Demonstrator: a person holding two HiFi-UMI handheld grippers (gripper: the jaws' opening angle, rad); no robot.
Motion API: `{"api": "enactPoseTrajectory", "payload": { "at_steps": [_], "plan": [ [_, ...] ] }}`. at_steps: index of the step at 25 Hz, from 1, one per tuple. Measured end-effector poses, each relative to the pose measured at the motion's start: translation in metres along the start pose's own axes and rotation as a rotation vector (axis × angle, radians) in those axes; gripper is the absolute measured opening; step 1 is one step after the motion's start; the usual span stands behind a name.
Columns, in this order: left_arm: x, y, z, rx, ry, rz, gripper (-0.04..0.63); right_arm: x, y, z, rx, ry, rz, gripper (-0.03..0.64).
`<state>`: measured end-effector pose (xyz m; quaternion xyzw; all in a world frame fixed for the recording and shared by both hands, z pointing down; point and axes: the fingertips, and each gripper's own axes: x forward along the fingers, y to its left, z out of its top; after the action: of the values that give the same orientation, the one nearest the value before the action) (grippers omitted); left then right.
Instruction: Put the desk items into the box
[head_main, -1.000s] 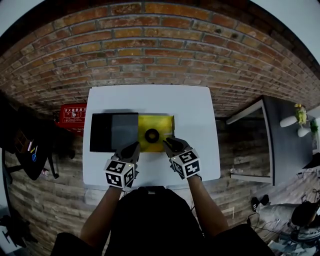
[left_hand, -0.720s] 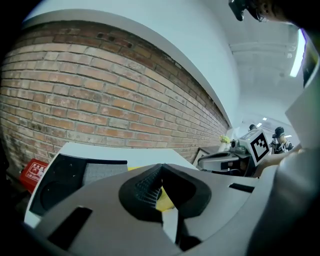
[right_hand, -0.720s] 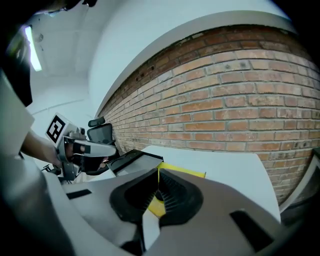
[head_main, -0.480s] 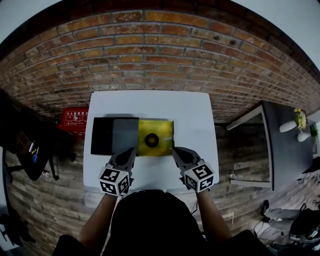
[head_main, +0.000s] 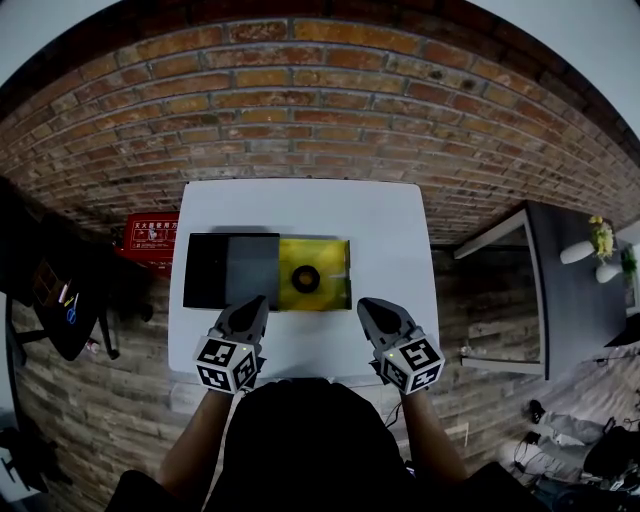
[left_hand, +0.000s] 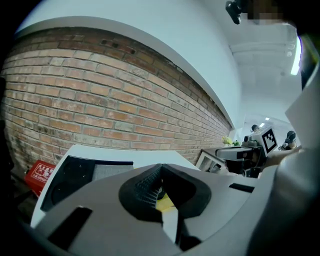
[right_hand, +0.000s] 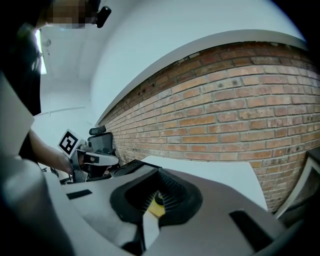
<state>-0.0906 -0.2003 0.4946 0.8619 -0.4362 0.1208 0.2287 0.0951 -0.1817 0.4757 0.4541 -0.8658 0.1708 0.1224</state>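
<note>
Left tool (head_main: 250, 306) and right tool (head_main: 372, 309) hover shut and empty over the counter's (head_main: 300, 215) near edge. The open box (head_main: 232, 268) lies just ahead, long axis crosswise, its black ring (head_main: 305, 278) between the two, on the yellow half.

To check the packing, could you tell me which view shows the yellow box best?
The head view: the box lies whole on the table, with a dark ring inside. Both gripper views catch only a yellow sliver of it.
</note>
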Motion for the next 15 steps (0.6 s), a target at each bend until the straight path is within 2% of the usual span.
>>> {"api": "enactPoseTrajectory", "payload": {
  "at_steps": [15],
  "plan": [
    [0.0064, -0.0023, 0.0043, 0.008, 0.001, -0.017, 0.012, 0.0001, -0.0055, 0.0034, -0.016, -0.011, -0.043, 0.02]
  ]
}}
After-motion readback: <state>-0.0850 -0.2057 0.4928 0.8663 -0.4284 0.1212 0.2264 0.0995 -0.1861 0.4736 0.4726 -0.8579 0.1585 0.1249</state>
